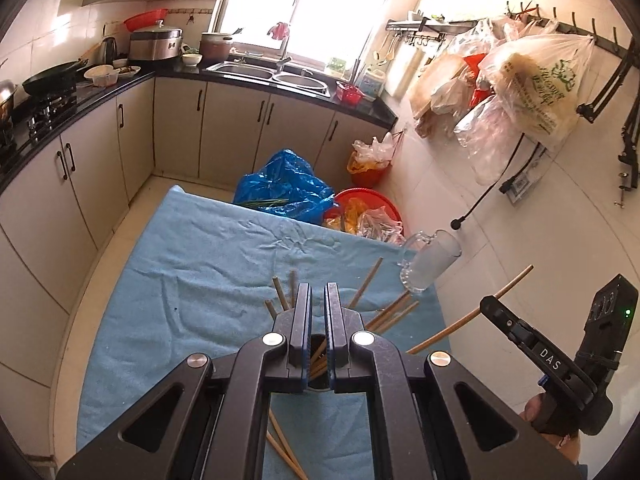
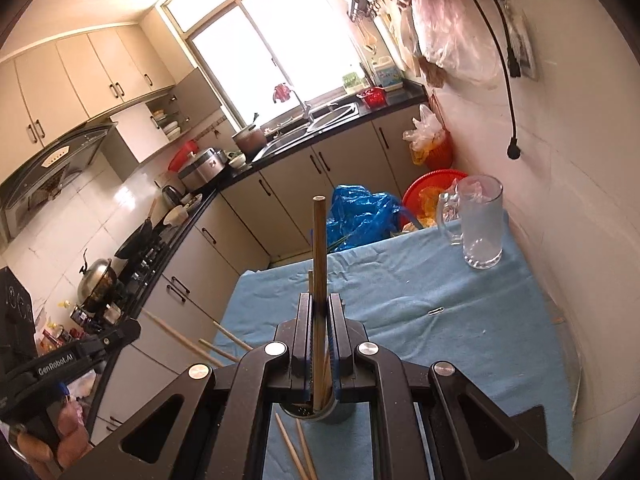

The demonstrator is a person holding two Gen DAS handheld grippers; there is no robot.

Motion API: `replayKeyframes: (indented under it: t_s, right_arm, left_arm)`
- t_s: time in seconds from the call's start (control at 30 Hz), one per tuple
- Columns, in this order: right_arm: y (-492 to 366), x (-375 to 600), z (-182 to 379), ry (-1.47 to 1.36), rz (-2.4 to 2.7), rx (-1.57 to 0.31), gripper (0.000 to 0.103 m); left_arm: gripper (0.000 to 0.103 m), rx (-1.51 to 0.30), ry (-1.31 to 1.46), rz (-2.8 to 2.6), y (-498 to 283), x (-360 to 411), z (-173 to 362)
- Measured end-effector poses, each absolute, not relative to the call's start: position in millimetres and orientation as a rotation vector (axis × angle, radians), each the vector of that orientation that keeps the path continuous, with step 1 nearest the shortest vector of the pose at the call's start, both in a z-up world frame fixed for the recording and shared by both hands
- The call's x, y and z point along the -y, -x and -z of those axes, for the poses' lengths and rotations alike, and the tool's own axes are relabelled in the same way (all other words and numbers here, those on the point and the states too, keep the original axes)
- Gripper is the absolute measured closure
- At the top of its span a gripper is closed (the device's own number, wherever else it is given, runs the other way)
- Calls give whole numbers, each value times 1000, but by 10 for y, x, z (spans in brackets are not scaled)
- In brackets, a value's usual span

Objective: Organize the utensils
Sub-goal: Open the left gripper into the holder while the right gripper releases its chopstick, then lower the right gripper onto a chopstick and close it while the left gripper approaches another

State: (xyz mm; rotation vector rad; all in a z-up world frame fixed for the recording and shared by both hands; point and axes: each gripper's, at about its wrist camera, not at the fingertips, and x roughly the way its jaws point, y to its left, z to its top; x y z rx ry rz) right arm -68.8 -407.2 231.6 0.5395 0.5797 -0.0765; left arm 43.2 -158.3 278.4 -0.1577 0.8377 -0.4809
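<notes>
Right wrist view, bottom centre: a chopstick [image 2: 319,280] is held clamped between the closed-down jaws of the right gripper [image 2: 320,312], its shaft running up the middle of the frame. Directly beneath the jaws a dark round holder [image 2: 320,414] is seen on the blue cloth [image 2: 420,320], with the stick's lower end at or inside its mouth (the depth cannot be told).

Two loose chopsticks [image 2: 296,452] are noted on the cloth at the lower edge, just beside the holder.

Left wrist view, lower centre: the left gripper [image 1: 319,300] is set narrow, with a slim gap between its fingers; whether anything is pinched cannot be told. Several chopsticks [image 1: 380,312] are seen fanning out of the holder behind it.

Risks, as judged:
- If the held stick is released while tilted, it may be caught on the rim and tipped out onto the cloth.
- The fanned sticks already in the holder may be knocked by either gripper, since both are crowded over the same mouth.
- A light holder could be toppled by a sideways push.

Farther off, upper right of the right view: a glass mug [image 2: 480,220] stands near the cloth's far corner, well apart from the work.
</notes>
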Motion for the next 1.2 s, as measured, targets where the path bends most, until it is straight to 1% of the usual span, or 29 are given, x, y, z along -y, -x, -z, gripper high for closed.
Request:
replayKeyframes:
  t_s: [0.2,0.47,0.53,0.57,0.6,0.67,0.73,0.8,0.9,0.97,1.1,1.2]
  right_arm:
    - [457,4002,-2106,-530,84,-631,96]
    - [296,3869,-1785,-520,51,-731,94]
    - [305,3851,-1767,-510,42,-734,90]
    - [320,3845,-1772,-498,45,-732,86]
    - [351,3847,-1792,-488,51,-725,83]
    - [434,3851,-1837,-485,44,-706,82]
    - [540,3838,-1881,-465,50,-691,81]
    - [666,3826,-1876,-459,47,-690,80]
    - [877,3841,-1719,-475,41,-723,79]
    - [998,3855,-1518,-491,54,-775,79]
    - [1228,3891,-1054,-572,74,-885,79]
    - [1346,3884,-896,-582,74,-926,79]
  left_arm:
    - [97,-893,152,485,-542,1613,-2558]
    - [97,-932,174,487,-593,1494,-2423]
    - [97,-949,187,482,-587,1432,-2375]
    - [97,-955,194,479,-577,1396,-2356]
    - [96,-960,203,476,-566,1354,-2338]
    - [93,-964,220,464,-523,1240,-2302]
    - [90,-968,237,452,-455,1101,-2244]
    - [83,-978,244,439,-394,996,-2161]
    - [82,-1048,266,409,-292,830,-1854]
    - [82,-1146,291,382,-237,763,-1503]
    - [82,-1317,348,352,-198,762,-956]
    - [82,-1410,379,334,-190,847,-678]
